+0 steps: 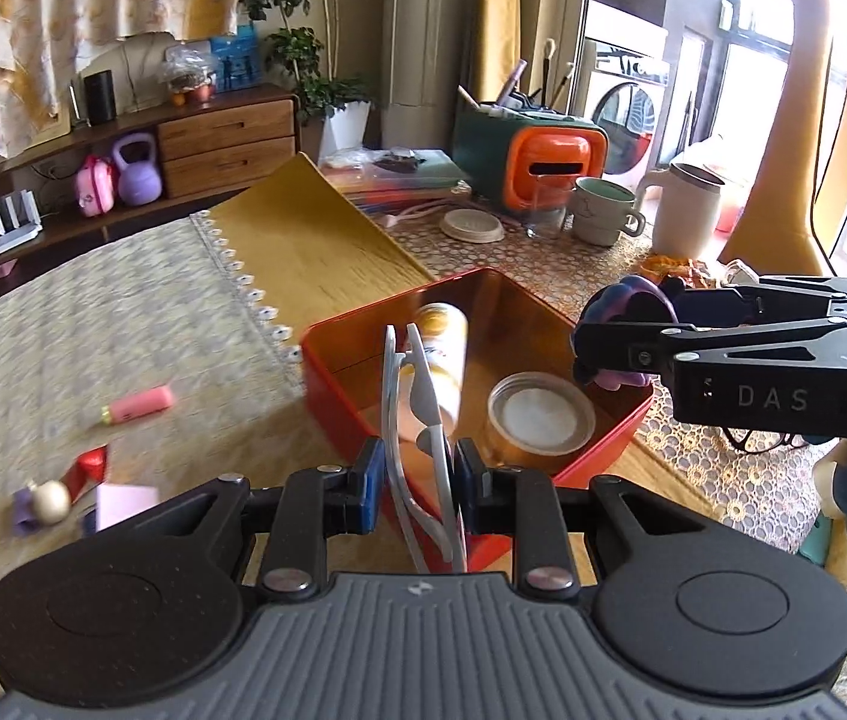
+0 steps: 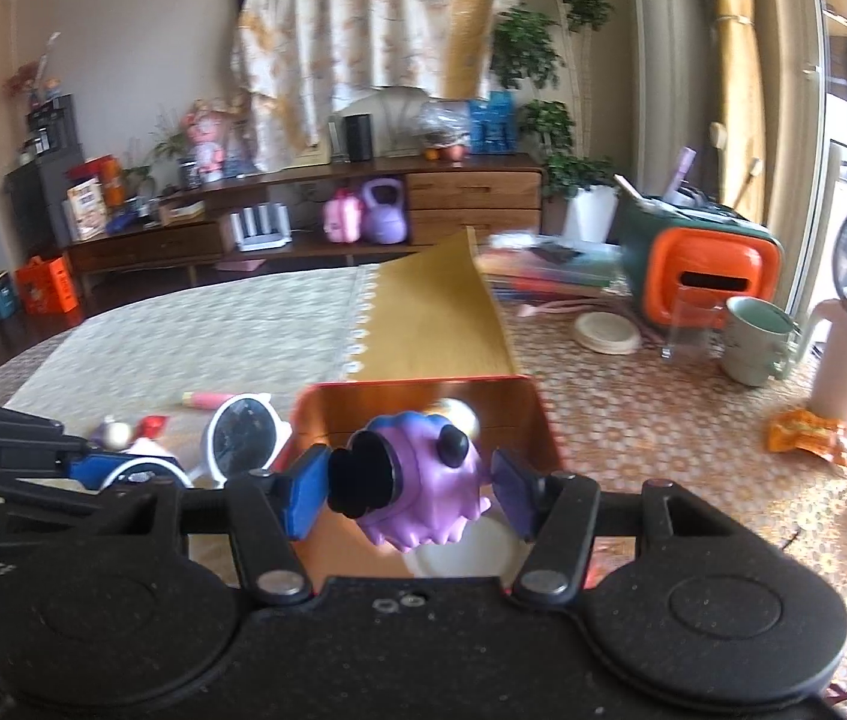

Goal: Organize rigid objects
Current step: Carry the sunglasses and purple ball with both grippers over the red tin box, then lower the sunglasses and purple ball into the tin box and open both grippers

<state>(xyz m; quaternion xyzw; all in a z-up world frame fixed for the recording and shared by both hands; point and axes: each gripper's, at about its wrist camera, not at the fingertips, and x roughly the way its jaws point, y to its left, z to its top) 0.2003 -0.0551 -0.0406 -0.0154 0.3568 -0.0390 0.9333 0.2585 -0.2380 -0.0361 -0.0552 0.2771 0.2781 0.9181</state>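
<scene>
On the table's left, a pink tube (image 1: 138,407) lies well apart from both grippers. The left gripper (image 1: 417,480) is clenched on white-framed sunglasses (image 1: 417,420), held edge-on just over the near rim of the red box (image 1: 327,354), pointing downward. The right gripper (image 2: 411,492) grasps a purple toy (image 2: 417,492) between its pads, above the box's right side, reaching in from the right.
</scene>
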